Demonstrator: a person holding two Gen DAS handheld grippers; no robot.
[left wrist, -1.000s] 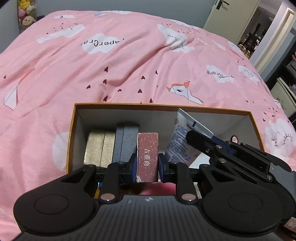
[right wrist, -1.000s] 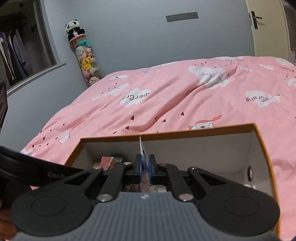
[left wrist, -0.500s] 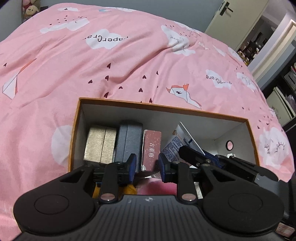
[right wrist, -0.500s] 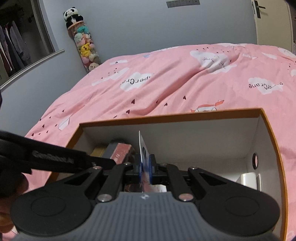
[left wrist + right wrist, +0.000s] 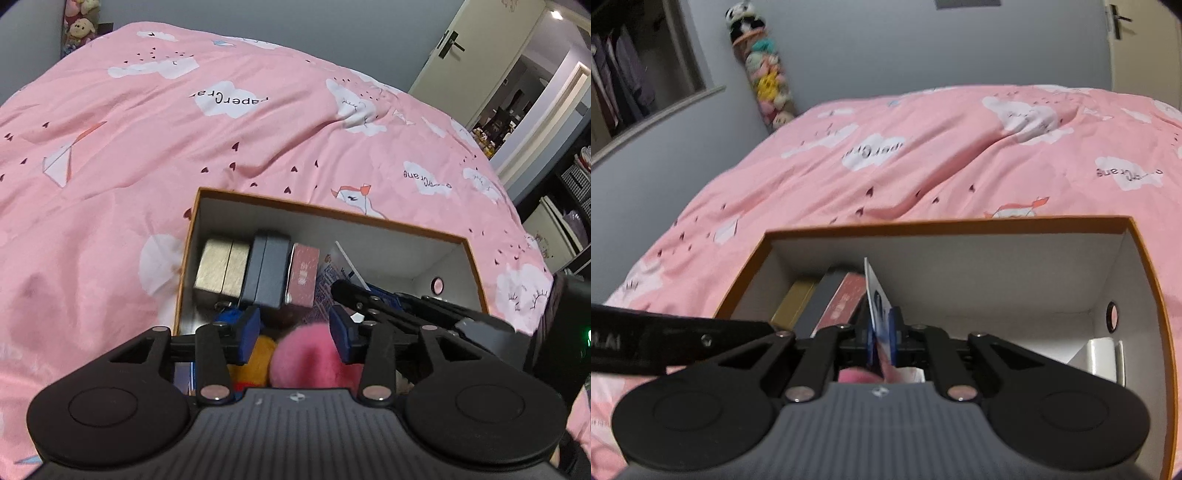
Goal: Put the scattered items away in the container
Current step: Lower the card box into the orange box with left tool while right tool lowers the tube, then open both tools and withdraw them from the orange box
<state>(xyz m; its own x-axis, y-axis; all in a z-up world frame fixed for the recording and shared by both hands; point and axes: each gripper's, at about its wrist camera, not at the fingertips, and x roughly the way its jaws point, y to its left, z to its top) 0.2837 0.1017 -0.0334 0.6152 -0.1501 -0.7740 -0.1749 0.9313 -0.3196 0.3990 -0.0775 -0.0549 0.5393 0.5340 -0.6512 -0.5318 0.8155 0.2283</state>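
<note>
Cardboard box [image 5: 388, 221] – rigid rectangular cases upright, fuzzy pink pompom [image 5: 310, 354] beside.

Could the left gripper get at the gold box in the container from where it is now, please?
Probably yes: the left gripper is open and empty, and the gold box stands uncovered at the left end of the container, top exposed.

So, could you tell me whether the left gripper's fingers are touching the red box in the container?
Apart. In the left wrist view the left gripper is open, its fingers hanging clear of the red box, which stands free in the container.
</note>
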